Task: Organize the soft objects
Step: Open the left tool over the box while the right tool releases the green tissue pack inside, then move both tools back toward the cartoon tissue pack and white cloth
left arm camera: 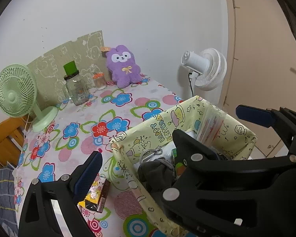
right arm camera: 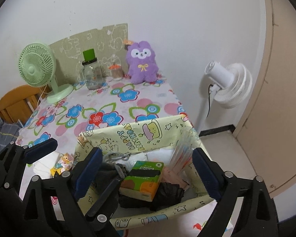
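A yellow cartoon-print fabric basket (left arm camera: pixel 157 122) (right arm camera: pixel 128 136) stands at the table's near right corner. It holds a dark grey drawstring pouch (left arm camera: pixel 157 171) (right arm camera: pixel 108 169), a green and orange tissue pack (right arm camera: pixel 142 179), black fabric (right arm camera: pixel 167 193) and a clear plastic bag (right arm camera: pixel 183 150). A purple plush bunny (left arm camera: pixel 123 66) (right arm camera: pixel 141 65) sits at the table's far side against the wall. My left gripper (left arm camera: pixel 134 150) is open, straddling the basket's left wall. My right gripper (right arm camera: pixel 148 171) is open and empty over the basket.
The table has a flowered cloth (left arm camera: pixel 100 114). On it stand a green desk fan (left arm camera: pixel 15 94), a glass jar with green lid (left arm camera: pixel 75 86), a small cotton-swab jar (left arm camera: pixel 99 81) and a small printed box (left arm camera: pixel 97 195). A white floor fan (left arm camera: pixel 205 69) stands right; a wooden chair (left arm camera: pixel 4 140) left.
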{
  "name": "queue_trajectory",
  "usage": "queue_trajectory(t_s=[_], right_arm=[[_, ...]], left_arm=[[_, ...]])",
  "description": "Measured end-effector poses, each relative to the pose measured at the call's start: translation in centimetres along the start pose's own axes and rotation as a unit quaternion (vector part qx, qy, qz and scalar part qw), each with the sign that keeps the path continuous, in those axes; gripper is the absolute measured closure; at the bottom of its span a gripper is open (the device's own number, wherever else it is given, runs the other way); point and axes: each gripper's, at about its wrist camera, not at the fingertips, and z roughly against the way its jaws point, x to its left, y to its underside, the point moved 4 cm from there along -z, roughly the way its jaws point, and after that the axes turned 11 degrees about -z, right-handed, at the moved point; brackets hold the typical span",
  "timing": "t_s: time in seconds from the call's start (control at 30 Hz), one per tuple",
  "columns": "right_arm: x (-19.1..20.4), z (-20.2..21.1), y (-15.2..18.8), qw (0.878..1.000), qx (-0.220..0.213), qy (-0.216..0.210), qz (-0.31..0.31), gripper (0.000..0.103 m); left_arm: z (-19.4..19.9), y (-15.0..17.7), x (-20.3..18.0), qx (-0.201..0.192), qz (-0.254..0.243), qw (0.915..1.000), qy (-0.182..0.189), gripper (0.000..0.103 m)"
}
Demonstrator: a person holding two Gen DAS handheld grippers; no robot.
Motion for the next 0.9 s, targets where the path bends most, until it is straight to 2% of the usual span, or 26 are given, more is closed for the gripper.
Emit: queue_trajectory(t_s=[0.6, 0.67, 0.9], right_arm=[[2.6, 4.0, 1.2, 0.999, -0.029, -0.017, 0.014, 0.006], [3.1, 4.4, 1.4, 0.999, -0.032, -0.019, 0.015, 0.002], [4.8, 5.4, 2.1, 0.998, -0.043, -0.032, 0.017, 0.0]], left_arm=[[4.2, 1.8, 1.5, -0.031, 0.016, 0.9993, -0.015, 0.004], [4.6, 2.2, 1.9, -0.032, 0.021, 0.9991, -0.018, 0.004], [5.6, 3.5, 3.4, -0.033, 0.045, 0.9983, -0.02, 0.0]])
